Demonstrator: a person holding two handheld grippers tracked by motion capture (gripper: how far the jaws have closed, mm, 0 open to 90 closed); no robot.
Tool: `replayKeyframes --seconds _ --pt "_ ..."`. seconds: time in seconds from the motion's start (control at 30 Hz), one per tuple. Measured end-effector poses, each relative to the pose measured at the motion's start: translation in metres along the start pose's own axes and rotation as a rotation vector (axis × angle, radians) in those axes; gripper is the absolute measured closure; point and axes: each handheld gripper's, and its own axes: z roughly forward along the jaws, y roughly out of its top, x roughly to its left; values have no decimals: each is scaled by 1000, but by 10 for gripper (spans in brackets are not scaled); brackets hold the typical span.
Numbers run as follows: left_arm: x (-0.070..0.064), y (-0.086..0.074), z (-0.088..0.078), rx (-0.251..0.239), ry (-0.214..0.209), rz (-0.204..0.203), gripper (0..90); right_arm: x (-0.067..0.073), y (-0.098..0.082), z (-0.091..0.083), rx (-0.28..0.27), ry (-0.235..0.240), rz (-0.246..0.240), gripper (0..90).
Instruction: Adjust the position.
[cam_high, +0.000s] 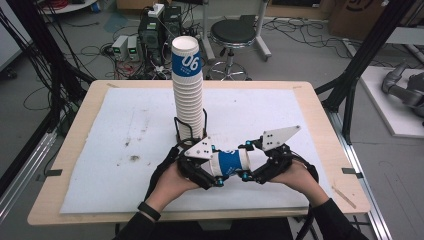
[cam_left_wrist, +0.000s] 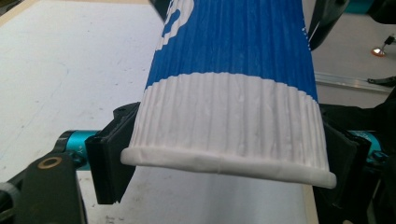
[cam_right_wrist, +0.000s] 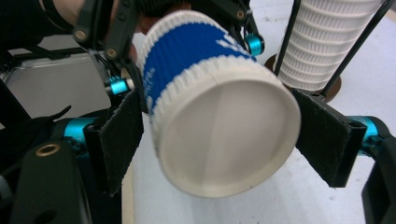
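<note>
**Padded surface carrying one cup rack**

A light wooden surface (cam_high: 320, 107) with rounded corners is sitting in the middle of the high view, its bare edge showing all around. A white sheet (cam_high: 110, 150) is lying flat on it, covering nearly the whole top and leaving only a narrow wooden border. Dark smudges and faint scuffs are marking the sheet left of centre. Black tape tabs are sticking to the surface's left and right edges. A black wire holder (cam_high: 178, 131) is standing upright on the sheet near the middle, carrying a tall stack of cups (cam_high: 188, 95) whose top cup is wearing a blue band.
</note>
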Motion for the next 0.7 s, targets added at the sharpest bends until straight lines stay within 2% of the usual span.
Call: replayKeyframes --seconds 0.03,0.17,0.27,0.37,0.5,0.6,0.7 --pt "0 0 0 -8 -3 3 199 0 0 1 -1 7 -3 246" --pt "0 1 -2 -24 -7 9 185 -1 -1 0 -26 37 -7 270" --pt "0 1 -3 -62 -18 8 162 -4 -1 -5 -59 73 2 287" --pt "1 0 -6 -130 -28 -25 140 -6 -1 -10 -108 104 24 299" --pt "4 -2 -11 -228 -46 -73 85 -9 -4 -15 -168 118 50 299" --pt "8 -6 -14 -306 -93 -140 76 -13 -6 -19 -214 142 69 299" --pt "10 -8 -15 -357 -121 -179 76 -14 -7 -23 -268 160 83 299"
